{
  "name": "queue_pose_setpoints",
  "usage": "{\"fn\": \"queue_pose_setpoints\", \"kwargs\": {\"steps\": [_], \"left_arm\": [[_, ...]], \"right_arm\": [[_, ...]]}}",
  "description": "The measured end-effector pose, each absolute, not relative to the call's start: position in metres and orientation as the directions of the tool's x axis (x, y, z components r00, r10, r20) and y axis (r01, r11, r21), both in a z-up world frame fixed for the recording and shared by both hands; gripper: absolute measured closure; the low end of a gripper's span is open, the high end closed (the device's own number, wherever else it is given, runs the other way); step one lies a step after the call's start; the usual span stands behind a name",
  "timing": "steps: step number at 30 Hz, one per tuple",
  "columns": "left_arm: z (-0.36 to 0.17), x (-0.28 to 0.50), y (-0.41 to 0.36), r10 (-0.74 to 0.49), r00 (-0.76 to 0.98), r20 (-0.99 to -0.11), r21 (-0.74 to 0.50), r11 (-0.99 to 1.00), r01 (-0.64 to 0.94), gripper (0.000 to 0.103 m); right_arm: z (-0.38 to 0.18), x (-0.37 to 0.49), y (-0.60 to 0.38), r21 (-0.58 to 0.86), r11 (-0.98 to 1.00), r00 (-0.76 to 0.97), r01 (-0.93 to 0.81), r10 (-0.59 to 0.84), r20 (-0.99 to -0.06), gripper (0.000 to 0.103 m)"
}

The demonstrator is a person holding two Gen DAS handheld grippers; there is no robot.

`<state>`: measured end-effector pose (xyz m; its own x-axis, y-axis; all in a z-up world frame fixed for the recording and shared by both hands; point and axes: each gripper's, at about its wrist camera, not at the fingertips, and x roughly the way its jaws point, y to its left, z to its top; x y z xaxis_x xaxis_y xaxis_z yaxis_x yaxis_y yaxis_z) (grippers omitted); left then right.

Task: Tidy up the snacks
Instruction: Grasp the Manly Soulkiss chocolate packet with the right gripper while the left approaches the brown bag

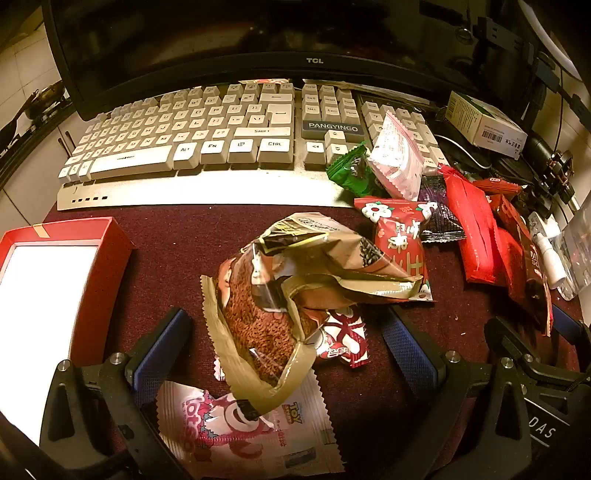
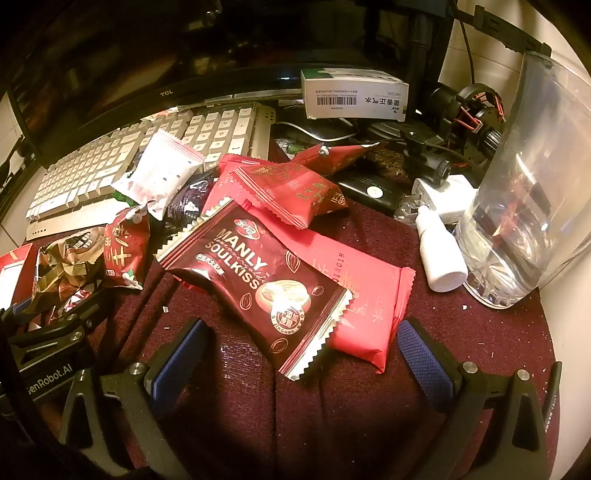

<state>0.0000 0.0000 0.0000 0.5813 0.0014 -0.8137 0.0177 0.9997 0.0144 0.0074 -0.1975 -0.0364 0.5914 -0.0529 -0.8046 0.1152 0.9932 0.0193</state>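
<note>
Snack packets lie scattered on a dark red mat (image 1: 177, 251). My left gripper (image 1: 284, 347) is open around a crumpled gold-brown packet (image 1: 280, 295), with a pink Lotso packet (image 1: 251, 424) and a small red-white candy (image 1: 343, 343) beneath. A red box with a white inside (image 1: 55, 280) sits to the left. My right gripper (image 2: 299, 354) is open, its fingers either side of a dark red "Manly Soulkiss" packet (image 2: 258, 280) lying on a flat red packet (image 2: 369, 295). More red packets (image 2: 291, 192), a white packet (image 2: 162, 173) and a purple one (image 2: 188, 203) lie behind.
A beige keyboard (image 1: 192, 136) and TCL monitor (image 1: 258, 33) stand at the back. A clear plastic jar (image 2: 532, 192), a small white bottle (image 2: 439, 251), a white charger (image 2: 447, 195), a white medicine box (image 2: 354, 96) and cables crowd the right side.
</note>
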Motion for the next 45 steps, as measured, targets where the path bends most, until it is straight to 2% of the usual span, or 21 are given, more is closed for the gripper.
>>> {"fn": "queue_pose_setpoints", "kwargs": {"steps": [29,35,40,45], "left_arm": [[0.0,-0.003,0.0,-0.008,0.581,-0.814,0.018,0.999,0.04,0.0],[0.002,-0.041,0.007,-0.062,0.55,-0.833,0.014,0.991,0.133,0.0],[0.007,-0.085,0.008,-0.129,0.527,-0.84,-0.013,0.976,0.217,0.0],[0.039,-0.129,0.031,-0.191,0.597,-0.779,-0.032,0.963,0.266,0.0]], "right_arm": [[-0.036,0.006,-0.197,0.026,0.994,0.587,0.102,-0.039,-0.809,0.0],[-0.034,-0.027,-0.203,0.027,1.0,0.579,0.01,0.016,-0.815,0.0],[-0.032,-0.057,-0.217,0.045,0.999,0.565,0.006,0.034,-0.824,0.0],[-0.012,-0.087,-0.23,0.103,0.995,0.642,0.003,0.077,-0.762,0.0]]}}
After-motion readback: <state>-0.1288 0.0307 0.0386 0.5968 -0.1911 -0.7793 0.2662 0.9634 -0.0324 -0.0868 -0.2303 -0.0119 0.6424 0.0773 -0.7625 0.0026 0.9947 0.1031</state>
